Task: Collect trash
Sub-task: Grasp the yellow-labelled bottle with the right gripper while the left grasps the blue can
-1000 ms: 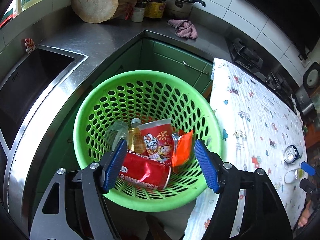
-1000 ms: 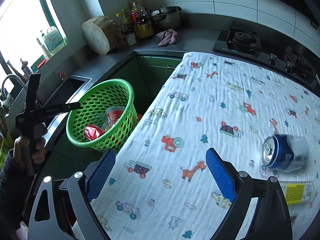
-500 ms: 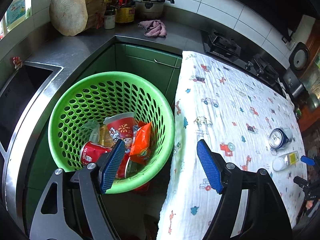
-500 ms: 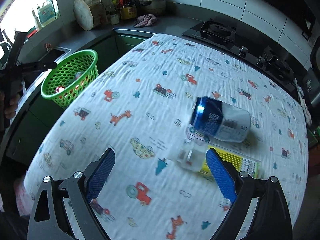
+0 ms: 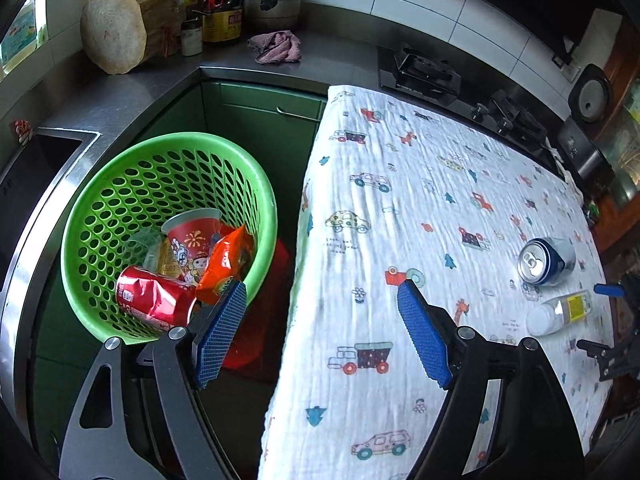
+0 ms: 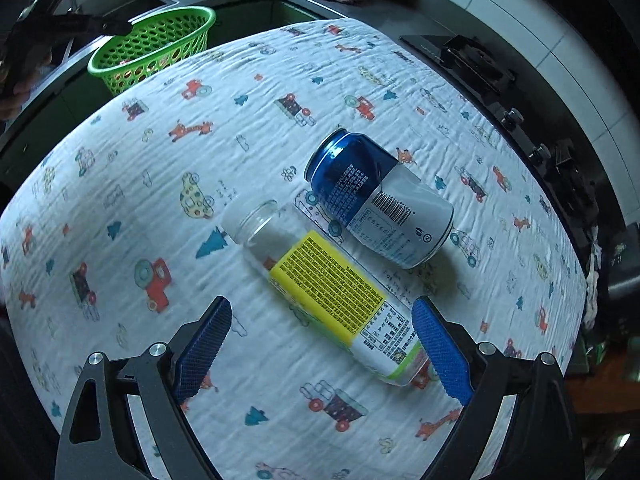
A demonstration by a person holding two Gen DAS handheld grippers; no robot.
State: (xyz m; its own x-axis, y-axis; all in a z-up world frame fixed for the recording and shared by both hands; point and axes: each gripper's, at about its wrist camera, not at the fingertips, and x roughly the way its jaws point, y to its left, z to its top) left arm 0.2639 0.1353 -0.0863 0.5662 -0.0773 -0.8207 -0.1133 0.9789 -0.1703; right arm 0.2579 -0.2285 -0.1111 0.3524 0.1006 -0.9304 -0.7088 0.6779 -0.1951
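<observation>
Green basket (image 5: 264, 200) beside the worktop already holds a red can (image 5: 154, 300), cup & wrapper; blue can (image 6: 380, 200) & clear bottle (image 6: 332, 292) left on the cloth, right gripper (image 6: 320, 344) jaws released over the bottle, left gripper (image 5: 320, 332) jaws opening, empty.

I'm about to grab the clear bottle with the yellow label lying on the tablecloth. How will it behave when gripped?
The bottle lies on its side, so a nudge would probably roll it, perhaps toward the blue can beside it. It looks empty and uncapped, so likely light. The clear wall may be smooth and slippery; the right gripper should close across the labelled middle.
</observation>
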